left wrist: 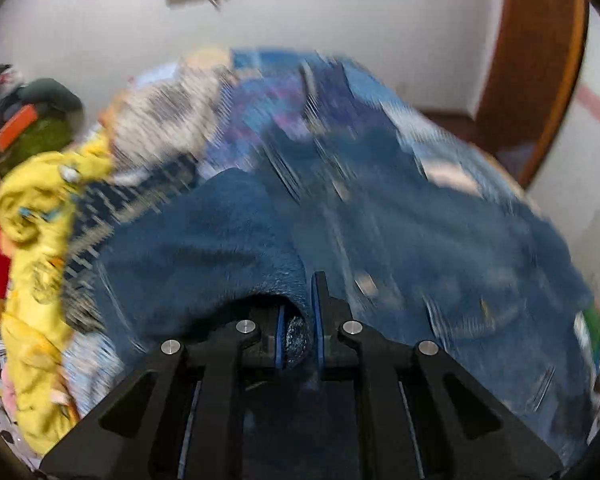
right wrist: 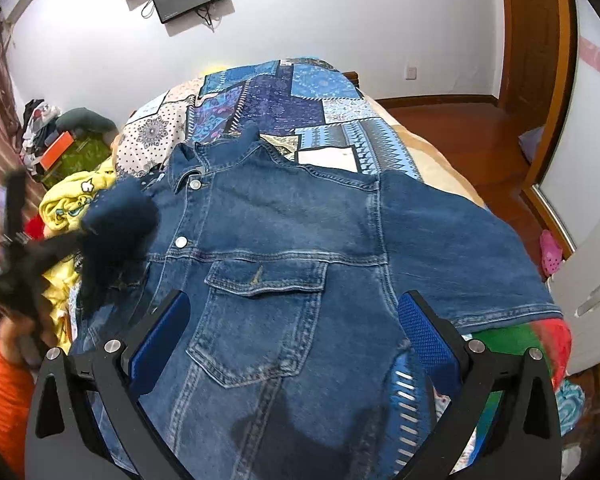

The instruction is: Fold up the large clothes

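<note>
Denim jacket [right wrist: 284, 248] lies front-up on the bed [right wrist: 432, 164], collar away from the right hand-held gripper [right wrist: 296, 332] — jaws wide, empty, hovering over the chest pocket. Left hand-held gripper [left wrist: 300, 320] is clamped on the sleeve [right wrist: 120, 220], beside the collar — nearer arm for the fold.

I have two fisheye views, one riding on each gripper and looking forward along its jaws, both tilted steeply down. My left one sits very close over the denim jacket [left wrist: 228, 240], so near that blue cloth fills most of the smeared picture. My right one hangs higher and further back, taking in the whole jacket [right wrist: 284, 248] laid on the bed [right wrist: 284, 92]. Both face the same white wall [right wrist: 340, 20] beyond the bed. They share the jacket, the patchwork bedspread [left wrist: 268, 92], the yellow garment [left wrist: 40, 216] at the left and the wooden door frame [left wrist: 540, 40] at the right.
</note>
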